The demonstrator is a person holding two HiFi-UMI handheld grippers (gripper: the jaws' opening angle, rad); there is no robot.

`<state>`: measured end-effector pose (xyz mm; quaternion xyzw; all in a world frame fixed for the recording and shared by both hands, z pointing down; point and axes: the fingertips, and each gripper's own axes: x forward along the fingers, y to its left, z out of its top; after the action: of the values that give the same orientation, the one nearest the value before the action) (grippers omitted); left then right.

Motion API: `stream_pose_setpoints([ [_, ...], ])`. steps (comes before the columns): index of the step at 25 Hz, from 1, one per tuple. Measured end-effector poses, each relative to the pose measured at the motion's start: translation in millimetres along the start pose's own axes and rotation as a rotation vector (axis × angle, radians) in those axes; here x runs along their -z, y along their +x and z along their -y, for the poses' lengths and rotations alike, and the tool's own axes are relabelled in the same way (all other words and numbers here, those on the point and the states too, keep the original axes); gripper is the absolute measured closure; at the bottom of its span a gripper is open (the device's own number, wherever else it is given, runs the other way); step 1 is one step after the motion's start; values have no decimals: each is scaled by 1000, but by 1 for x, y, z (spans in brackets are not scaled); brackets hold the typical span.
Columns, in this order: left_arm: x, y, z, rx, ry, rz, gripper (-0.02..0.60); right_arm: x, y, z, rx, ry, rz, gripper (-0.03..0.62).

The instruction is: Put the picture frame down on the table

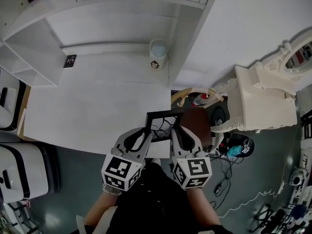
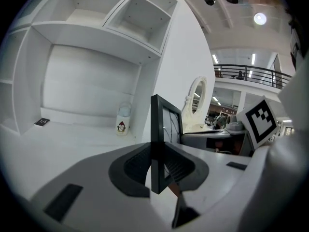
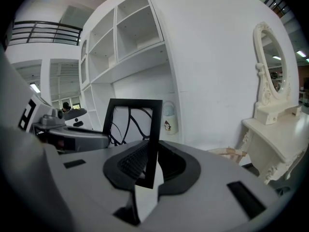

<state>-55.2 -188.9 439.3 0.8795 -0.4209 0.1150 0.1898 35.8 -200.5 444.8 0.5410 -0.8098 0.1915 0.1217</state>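
While the left gripper (image 1: 145, 131) clamps its left edge and the right gripper (image 1: 176, 130) its right, the picture frame (image 1: 163, 125) hangs over the near right corner of the white table (image 1: 87, 106), seemingly not yet set down; lowering and release remain. A penguin-printed jar (image 1: 158, 52) stands far back, contents impossible to tell.

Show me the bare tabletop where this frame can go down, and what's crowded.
The table is bare across its middle, from the black tag and penguin jar at the back to the near edge, left of the picture frame. Crowded: the floor to its right, with cables.
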Motion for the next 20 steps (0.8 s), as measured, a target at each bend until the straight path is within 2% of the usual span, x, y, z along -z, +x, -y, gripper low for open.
stream_pose_setpoints([
  [14, 87, 30, -10, 40, -119, -229, 497, 89, 19, 17, 12, 94, -205, 528],
  [20, 122, 45, -15, 54, -146, -330, 497, 127, 29, 26, 2, 136, -305, 528],
])
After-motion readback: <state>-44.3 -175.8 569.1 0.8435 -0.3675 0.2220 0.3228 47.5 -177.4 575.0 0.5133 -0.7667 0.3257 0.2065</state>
